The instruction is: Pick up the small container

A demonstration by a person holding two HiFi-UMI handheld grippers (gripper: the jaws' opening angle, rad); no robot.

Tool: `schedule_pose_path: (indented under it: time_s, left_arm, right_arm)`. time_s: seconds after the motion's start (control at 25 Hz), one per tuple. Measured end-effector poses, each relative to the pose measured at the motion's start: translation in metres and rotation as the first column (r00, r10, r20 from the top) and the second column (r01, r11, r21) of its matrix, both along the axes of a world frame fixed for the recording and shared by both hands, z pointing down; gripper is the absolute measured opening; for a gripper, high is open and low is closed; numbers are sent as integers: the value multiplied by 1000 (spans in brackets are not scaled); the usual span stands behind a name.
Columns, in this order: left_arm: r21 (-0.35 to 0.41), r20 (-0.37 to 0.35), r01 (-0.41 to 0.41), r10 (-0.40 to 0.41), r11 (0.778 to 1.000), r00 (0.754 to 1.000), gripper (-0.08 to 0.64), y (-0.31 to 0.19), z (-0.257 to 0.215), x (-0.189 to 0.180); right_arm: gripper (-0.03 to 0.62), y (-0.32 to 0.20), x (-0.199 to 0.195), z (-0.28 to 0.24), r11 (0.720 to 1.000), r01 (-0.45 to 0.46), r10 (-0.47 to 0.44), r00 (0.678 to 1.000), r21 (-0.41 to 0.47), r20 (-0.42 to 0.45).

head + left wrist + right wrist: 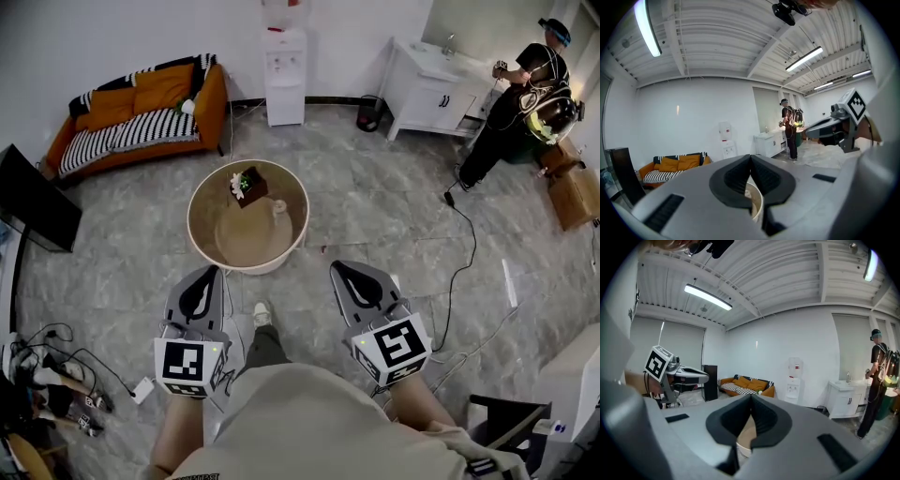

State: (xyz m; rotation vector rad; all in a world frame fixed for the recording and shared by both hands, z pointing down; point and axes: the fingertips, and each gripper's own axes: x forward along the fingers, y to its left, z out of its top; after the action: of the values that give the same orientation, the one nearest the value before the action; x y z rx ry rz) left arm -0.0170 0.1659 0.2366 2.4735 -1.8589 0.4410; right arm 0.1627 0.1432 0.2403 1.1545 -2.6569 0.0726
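Jaws of the left hand-held gripper and right hand-held gripper are being held together, empty. The small container is being carried by the round counter, beside a brown box.

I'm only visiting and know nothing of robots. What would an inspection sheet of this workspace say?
Surface: round beige table with a raised rim, on a grey floor.
Job's things: small white container on the table, untouched.
Clutter: dark box holding a plant beside it.
Grippers: left gripper and right gripper both shut, empty, short of the table.
Cables: black cable on the floor at right; cable tangle at left.
Surroundings: orange sofa, water dispenser, white sink cabinet, another person.
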Motion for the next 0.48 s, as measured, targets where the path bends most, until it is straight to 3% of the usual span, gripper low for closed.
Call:
schedule_pose_path:
  time_s: [0.48]
  left_arm:
    - [-57,-16,-61,60,997,998,6,-140,3,-77]
  right_arm:
    - [-5,-139,-93,-3,999,-20,18,999,-50,-35]
